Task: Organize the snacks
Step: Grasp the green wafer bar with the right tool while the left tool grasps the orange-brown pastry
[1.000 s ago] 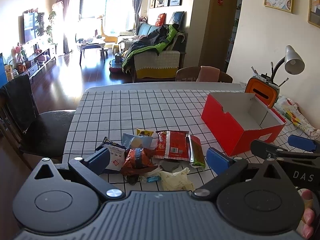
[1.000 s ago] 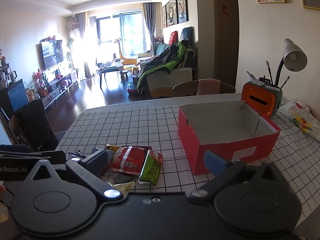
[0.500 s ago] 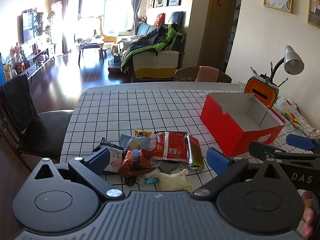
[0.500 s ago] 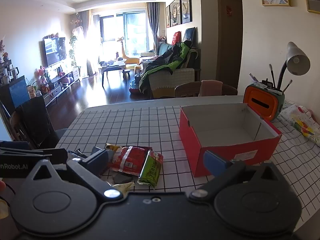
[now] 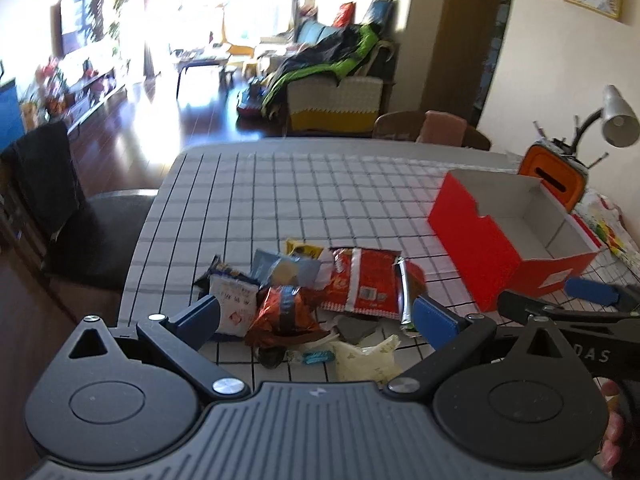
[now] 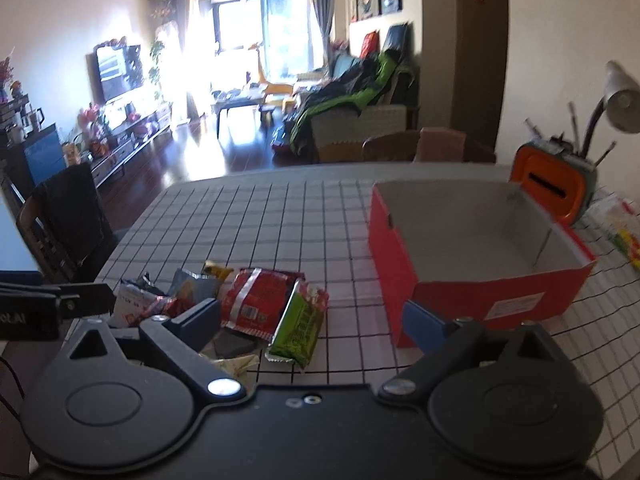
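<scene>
Reaching stage, nothing grabbed yet. Snack pile (image 5: 320, 300) heaped on the checked surface (image 5: 280, 200), red box (image 6: 480, 256) empty alongside. Left gripper (image 5: 316, 316) spread; right gripper (image 6: 312, 320) spread but closing around the green packet (image 6: 300, 324). Next: pinch, carry over.

White letters "DAS" stand on the black body of the right tongs (image 5: 592, 294), seen from the left wrist. The left tongs (image 6: 60, 304) show "oLAI", cut off. Snack-wrapper print is unreadable.
</scene>
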`<move>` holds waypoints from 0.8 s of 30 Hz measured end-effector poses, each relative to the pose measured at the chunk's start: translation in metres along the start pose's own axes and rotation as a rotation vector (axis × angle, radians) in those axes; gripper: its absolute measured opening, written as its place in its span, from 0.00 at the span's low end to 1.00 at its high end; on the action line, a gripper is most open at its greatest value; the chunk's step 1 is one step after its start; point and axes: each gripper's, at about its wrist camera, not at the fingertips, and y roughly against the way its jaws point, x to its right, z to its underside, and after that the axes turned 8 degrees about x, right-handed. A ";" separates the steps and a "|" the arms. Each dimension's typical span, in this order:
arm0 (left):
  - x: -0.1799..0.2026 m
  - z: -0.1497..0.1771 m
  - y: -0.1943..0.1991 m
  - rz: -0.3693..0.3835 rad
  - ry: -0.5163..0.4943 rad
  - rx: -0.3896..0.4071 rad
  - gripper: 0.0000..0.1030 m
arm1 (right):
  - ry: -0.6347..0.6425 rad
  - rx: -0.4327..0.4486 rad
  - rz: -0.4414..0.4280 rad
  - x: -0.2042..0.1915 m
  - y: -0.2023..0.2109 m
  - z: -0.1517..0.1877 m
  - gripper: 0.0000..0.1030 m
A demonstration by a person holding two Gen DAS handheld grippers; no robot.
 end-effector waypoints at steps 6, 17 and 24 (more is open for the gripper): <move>-0.006 0.000 -0.020 -0.028 0.023 -0.041 1.00 | -0.034 -0.092 -0.016 0.012 -0.046 0.002 0.88; -0.016 0.005 -0.047 -0.071 0.058 -0.097 1.00 | -0.133 -0.273 -0.077 0.017 -0.134 0.005 0.76; -0.021 0.009 -0.060 -0.068 0.075 -0.114 0.99 | -0.199 -0.357 -0.082 0.024 -0.171 0.014 0.63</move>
